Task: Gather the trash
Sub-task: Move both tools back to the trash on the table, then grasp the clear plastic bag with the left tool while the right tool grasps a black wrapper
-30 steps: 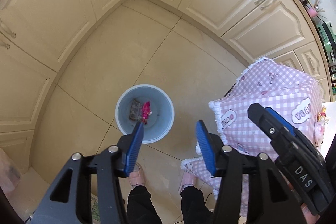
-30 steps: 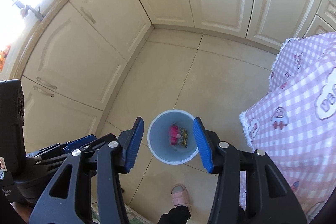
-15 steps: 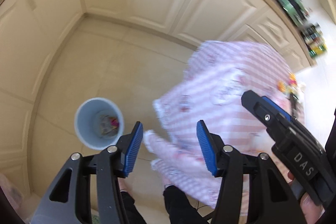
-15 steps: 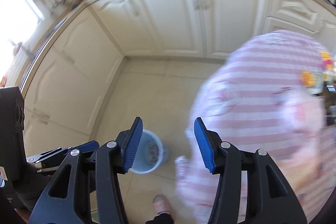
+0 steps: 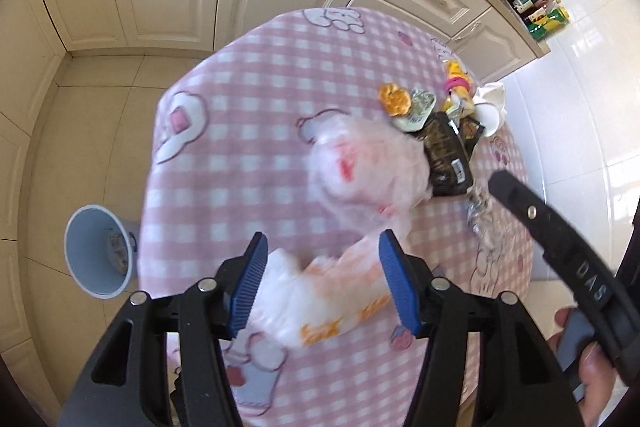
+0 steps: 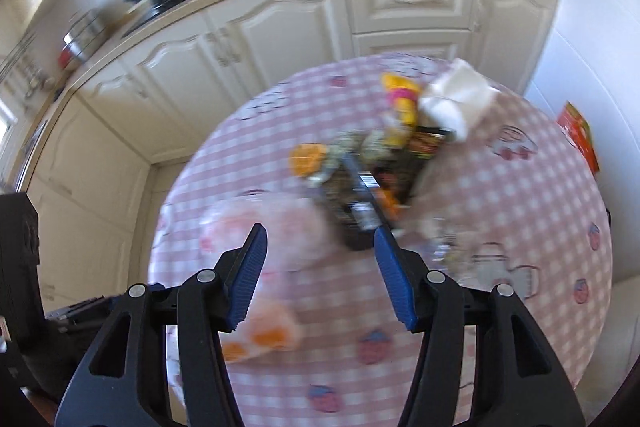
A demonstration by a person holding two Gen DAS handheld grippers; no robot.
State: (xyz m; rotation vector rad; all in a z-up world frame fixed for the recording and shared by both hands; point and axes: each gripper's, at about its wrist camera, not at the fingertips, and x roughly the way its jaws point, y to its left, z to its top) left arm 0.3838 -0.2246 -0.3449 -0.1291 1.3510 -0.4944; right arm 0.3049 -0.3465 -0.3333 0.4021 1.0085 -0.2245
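Both grippers hang over the table, angled down at the litter, which suits a pick from above. The left gripper has its jaws fairly wide and has just been opening them; nothing is pinched, though a white-and-orange wrapper lies on the cloth below the gap, blurred. At 1 o'clock from it sits a pale pink bag, and beyond that, toward 2 o'clock, a dark packet with smaller scraps heaped around it. The right gripper is likewise fairly wide, jaws just opening and empty; in its view the dark packet lies at 12 o'clock, just past the tips, with a white tissue farther off at 1 o'clock. The bin stands on the floor at 9 o'clock of the left view, beside the table edge, already holding some rubbish. Most trash is still on the table, so the likely step is reaching for the next pieces, each jaw spread to take a crumpled wrapper.
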